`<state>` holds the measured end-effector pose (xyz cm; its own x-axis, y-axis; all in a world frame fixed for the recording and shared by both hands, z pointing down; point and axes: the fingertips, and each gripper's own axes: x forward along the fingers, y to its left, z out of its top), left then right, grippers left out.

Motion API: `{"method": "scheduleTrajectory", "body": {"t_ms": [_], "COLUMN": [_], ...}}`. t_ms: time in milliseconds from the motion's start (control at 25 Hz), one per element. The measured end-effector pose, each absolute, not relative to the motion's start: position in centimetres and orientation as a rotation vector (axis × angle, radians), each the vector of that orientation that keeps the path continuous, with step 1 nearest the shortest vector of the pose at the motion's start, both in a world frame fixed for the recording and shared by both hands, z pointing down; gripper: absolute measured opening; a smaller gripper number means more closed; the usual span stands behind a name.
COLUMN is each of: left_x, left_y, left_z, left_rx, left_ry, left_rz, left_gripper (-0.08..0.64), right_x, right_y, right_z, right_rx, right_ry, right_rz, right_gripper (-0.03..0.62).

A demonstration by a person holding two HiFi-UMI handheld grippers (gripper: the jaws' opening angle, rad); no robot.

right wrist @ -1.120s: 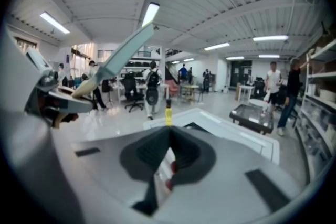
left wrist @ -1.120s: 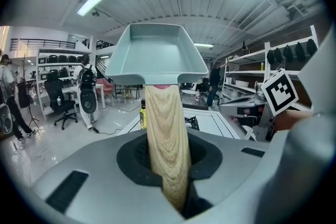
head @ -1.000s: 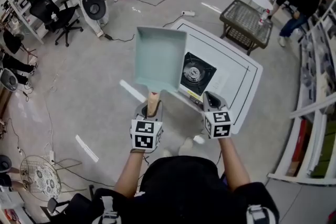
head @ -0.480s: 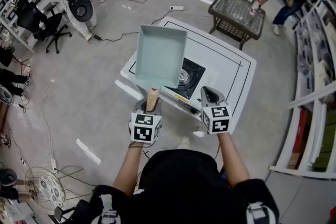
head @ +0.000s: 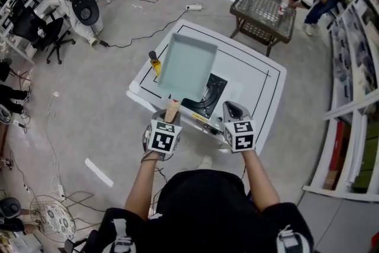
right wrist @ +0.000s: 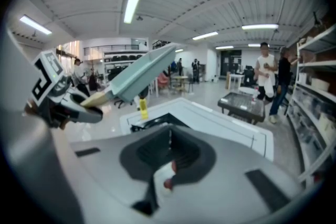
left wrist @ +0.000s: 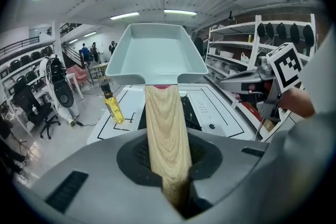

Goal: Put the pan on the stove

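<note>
Clamping our left gripper (left wrist: 176, 194) on the wooden handle (left wrist: 165, 134), we held the pan (head: 186, 67) aloft over the stove (head: 208, 98); our right gripper (right wrist: 167, 168) hung alongside, jaws together, empty.

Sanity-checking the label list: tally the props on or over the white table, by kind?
pan: 1
stove: 1
yellow bottle: 1
total: 3
</note>
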<state>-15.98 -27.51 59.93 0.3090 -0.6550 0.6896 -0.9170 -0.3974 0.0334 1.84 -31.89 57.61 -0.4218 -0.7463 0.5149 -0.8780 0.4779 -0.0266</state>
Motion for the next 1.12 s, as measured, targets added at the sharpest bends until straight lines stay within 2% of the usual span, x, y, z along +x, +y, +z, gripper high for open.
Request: {"method": "scheduleTrajectory", "body": {"t_ms": [320,1120], "left_x": [-14.9,-12.4], "left_y": [-27.9,-26.7], "left_z": [64.0,70.9], "left_rx": [2.102,1.986], "left_ry": [-1.265,-1.105], "left_rz": [0.983,1.122], "left_gripper": [0.08,0.081], "right_x": [1.9,4.1], "right_y": [-32.3,-30.9], "right_z": [59.0,62.2], "right_rx": [1.338,1.318], "right_ry": [-2.259,-2.195], "right_rz": [0.429,0.557], "right_gripper": [0.035,0.035]}}
